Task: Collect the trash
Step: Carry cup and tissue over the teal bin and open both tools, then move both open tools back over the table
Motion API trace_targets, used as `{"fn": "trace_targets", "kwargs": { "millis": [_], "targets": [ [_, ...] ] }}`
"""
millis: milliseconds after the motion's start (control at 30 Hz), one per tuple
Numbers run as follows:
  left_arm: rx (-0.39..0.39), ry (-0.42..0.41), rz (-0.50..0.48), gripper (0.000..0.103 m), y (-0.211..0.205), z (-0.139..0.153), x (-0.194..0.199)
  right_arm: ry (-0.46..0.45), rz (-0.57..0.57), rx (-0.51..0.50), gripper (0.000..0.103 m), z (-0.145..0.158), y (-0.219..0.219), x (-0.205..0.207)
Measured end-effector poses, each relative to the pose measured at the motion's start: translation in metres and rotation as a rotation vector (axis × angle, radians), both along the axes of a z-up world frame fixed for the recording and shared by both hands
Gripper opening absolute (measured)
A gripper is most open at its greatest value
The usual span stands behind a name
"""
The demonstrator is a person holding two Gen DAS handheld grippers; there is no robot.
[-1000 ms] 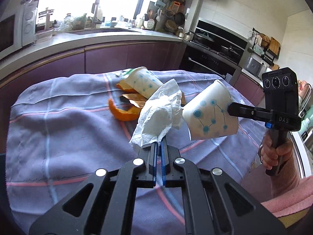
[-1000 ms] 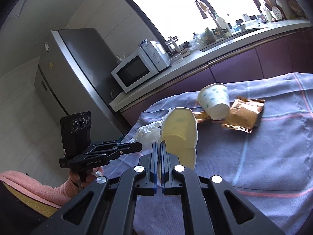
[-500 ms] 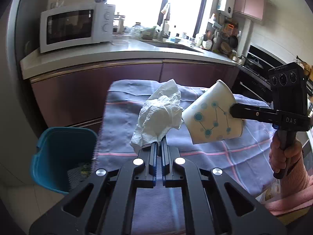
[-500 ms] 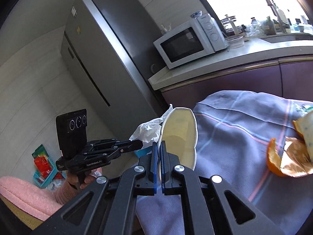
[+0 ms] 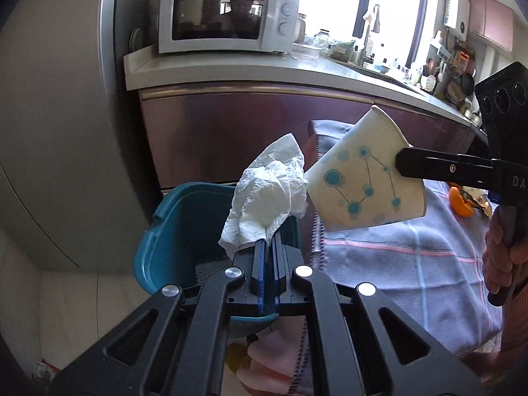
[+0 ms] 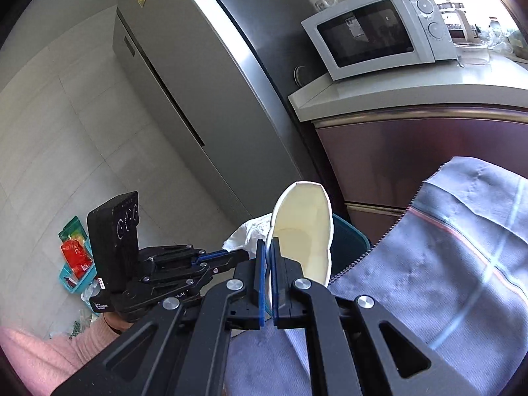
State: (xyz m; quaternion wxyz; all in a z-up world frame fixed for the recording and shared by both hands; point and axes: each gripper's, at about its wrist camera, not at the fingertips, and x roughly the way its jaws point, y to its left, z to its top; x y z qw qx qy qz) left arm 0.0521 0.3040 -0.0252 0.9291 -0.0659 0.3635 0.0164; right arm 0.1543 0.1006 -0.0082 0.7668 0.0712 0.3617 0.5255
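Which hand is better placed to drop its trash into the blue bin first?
Left. Its gripper holds the tissue in line with the bin opening. The right gripper holds the cup further toward the table.

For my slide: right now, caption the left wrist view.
Left hand-held gripper carries crumpled tissue above teal bin.

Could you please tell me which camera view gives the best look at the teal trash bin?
The left wrist view: the teal trash bin shows its rim, wall and inside, below the tissue. In the right wrist view only a sliver of rim shows behind the paper cup.
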Motion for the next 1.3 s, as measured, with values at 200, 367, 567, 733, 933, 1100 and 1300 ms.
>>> {"fn": "trace_targets", "kwargs": {
  "millis": [200,367,567,733,933,1100,1300],
  "targets": [
    [-0.001,0.062,0.034,0.004,0.019,-0.027,0.016,0.1,0.013,-0.017,0.002,-0.023,0.03,0.024],
    [-0.006,0.102,0.055,0.004,0.029,-0.047,0.026,0.171,0.011,-0.039,0.002,-0.043,0.047,0.037],
    [-0.018,0.139,0.077,0.007,0.033,-0.065,0.045,0.241,0.003,-0.073,0.006,-0.065,0.064,0.047],
    [-0.03,0.182,0.09,0.008,0.033,-0.084,0.057,0.249,-0.04,-0.143,0.018,-0.076,0.07,0.051],
    [-0.044,0.179,0.086,0.01,0.027,-0.092,0.058,0.224,-0.075,-0.153,0.018,-0.072,0.048,0.044],
    [-0.055,0.144,0.074,0.012,0.021,-0.084,0.056,0.205,-0.073,-0.133,0.019,-0.065,0.03,0.035],
    [-0.065,0.071,0.021,0.015,0.0,-0.062,0.047,0.15,-0.066,-0.11,0.02,-0.052,0.004,0.019]
  ]
}}
